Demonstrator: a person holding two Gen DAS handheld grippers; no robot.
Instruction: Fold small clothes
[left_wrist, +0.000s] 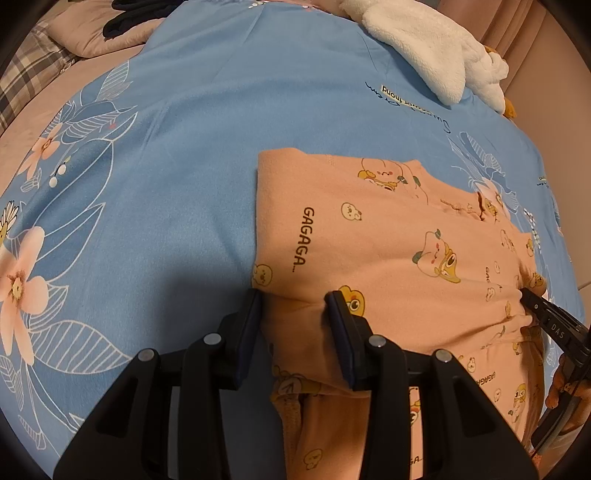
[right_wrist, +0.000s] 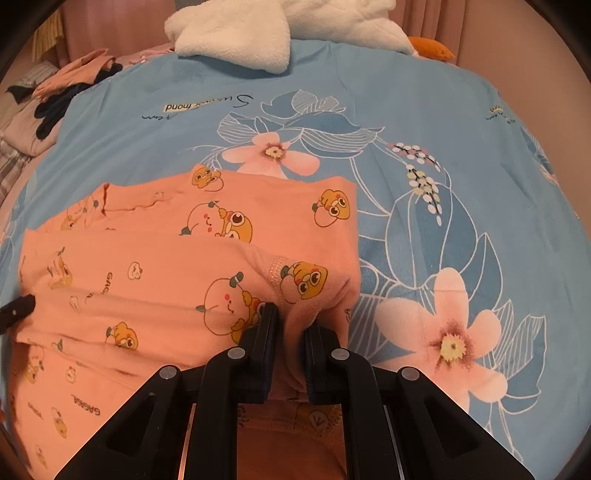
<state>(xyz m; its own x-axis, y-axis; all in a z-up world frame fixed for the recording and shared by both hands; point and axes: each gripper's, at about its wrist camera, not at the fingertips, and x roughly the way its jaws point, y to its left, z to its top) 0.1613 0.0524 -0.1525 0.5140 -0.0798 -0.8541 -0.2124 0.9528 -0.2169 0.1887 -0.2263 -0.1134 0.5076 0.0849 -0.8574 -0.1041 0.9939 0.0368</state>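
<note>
A small peach garment (left_wrist: 388, 240) printed with cartoon ducks and "GAGAGA" lies partly folded on a blue floral bedsheet (left_wrist: 184, 147). My left gripper (left_wrist: 295, 299) has its jaws apart around the garment's near left edge, with cloth bunched between them. The right gripper's fingertip (left_wrist: 535, 302) shows at the garment's right edge. In the right wrist view the garment (right_wrist: 166, 295) fills the left half, and my right gripper (right_wrist: 291, 317) is shut on a raised fold of it by a stitched hem. The left gripper's tip (right_wrist: 18, 308) shows at the far left.
A white fleece item (left_wrist: 424, 48) lies at the far edge of the sheet (right_wrist: 461, 147), with an orange thing (right_wrist: 432, 48) beside it. Dark and pink clothes (right_wrist: 62, 96) are piled at the far left on pink bedding. A plaid cloth (left_wrist: 22, 81) lies at the left.
</note>
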